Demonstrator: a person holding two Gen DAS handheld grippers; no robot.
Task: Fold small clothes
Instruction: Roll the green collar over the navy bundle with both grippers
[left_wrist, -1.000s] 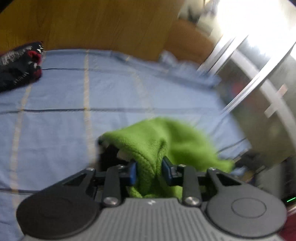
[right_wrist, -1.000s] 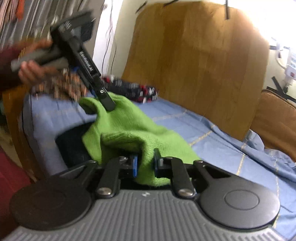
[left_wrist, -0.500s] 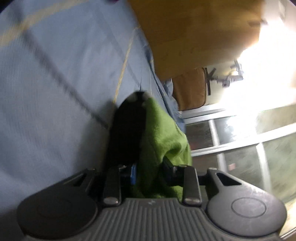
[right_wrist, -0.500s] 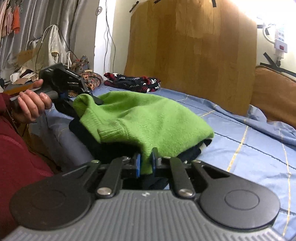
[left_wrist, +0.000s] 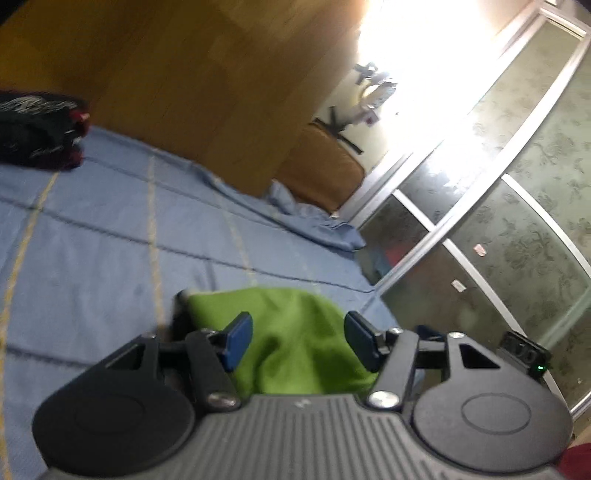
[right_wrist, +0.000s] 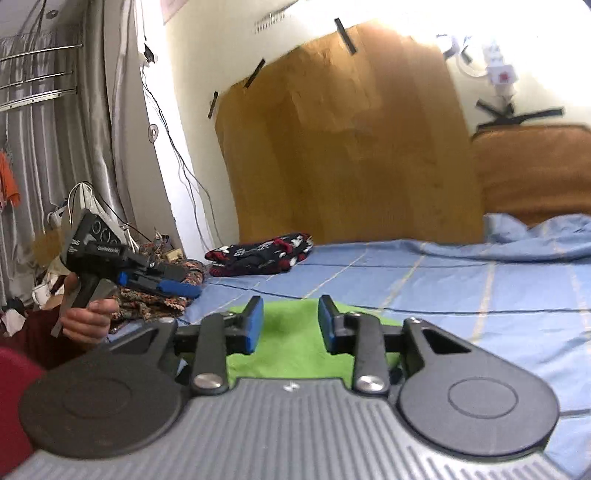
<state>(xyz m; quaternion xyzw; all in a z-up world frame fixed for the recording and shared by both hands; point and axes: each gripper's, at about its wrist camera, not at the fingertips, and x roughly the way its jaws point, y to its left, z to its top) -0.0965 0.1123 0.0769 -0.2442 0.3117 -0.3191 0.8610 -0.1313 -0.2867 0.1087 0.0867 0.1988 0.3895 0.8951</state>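
The green knit lies on the blue sheet near the bed's edge, with a dark garment showing from under its far-left corner.

The left gripper hangs over the knit. Its jaws are opening, and its 2 blue pads stand clear of the cloth on either side. The green fabric lies between and below them, unpinched.

The right gripper points low across the bed, just above the same knit. Its jaws are opening too, the pads apart, with green cloth seen through the gap but not pressed.

In the right wrist view, the left gripper is held off the left side of the bed in a hand, apart from the knit.

A folded dark patterned garment with red and white marks rests far up the sheet by the wooden board. A heap of patterned cloth lies at the bed's left edge. A red sleeve shows at the lower left.
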